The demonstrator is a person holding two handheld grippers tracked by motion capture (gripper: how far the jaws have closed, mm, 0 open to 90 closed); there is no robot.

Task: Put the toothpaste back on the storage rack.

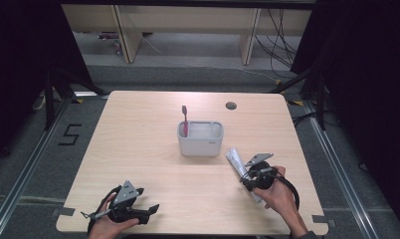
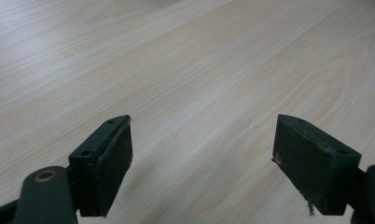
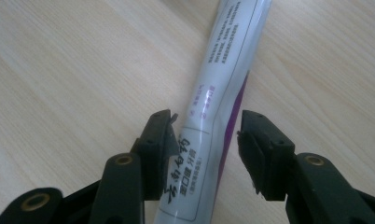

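The toothpaste tube (image 3: 223,93) lies flat on the worktop (image 1: 138,149), just right of the white holder (image 1: 200,138), its long axis running away from the right gripper (image 3: 206,133). That gripper straddles the tube's near end, jaws partly open; the left pad seems to touch it, the right stands off. The left gripper (image 2: 202,154) sits wide open and empty, well apart.
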